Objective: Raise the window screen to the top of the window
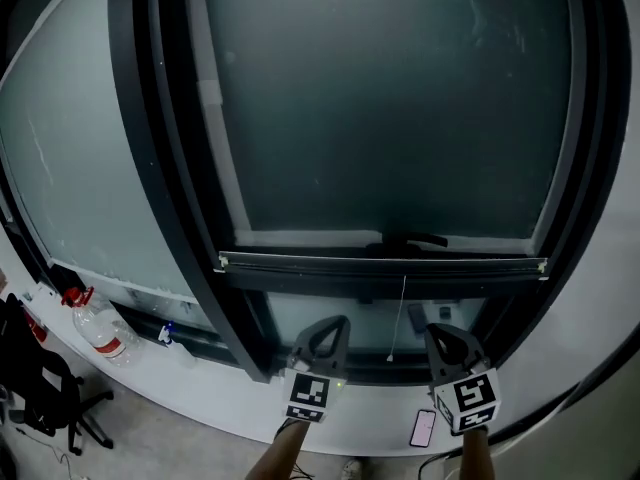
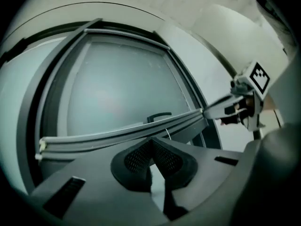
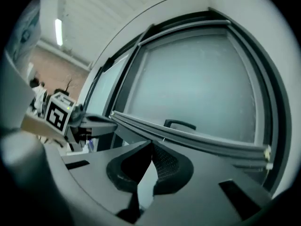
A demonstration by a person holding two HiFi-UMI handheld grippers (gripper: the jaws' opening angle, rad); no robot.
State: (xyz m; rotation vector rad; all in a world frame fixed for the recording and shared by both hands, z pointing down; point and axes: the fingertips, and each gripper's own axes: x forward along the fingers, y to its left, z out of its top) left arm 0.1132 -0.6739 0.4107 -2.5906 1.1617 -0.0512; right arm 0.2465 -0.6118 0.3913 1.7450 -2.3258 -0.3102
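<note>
head view: screen bar (image 1: 380,263) low on window (image 1: 400,98); cord (image 1: 398,318) hangs between my left gripper (image 1: 335,324) and right gripper (image 1: 433,331), both under bar, not touching.
left gripper view: jaws together, empty; one-sided shove could tilt bar, jam it.
right gripper view: jaws together, empty; tips could slip off bar.

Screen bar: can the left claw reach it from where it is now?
Probably yes. The left claw sits just below the screen bar with nothing between them, but its jaws are shut and would need opening first.
</note>
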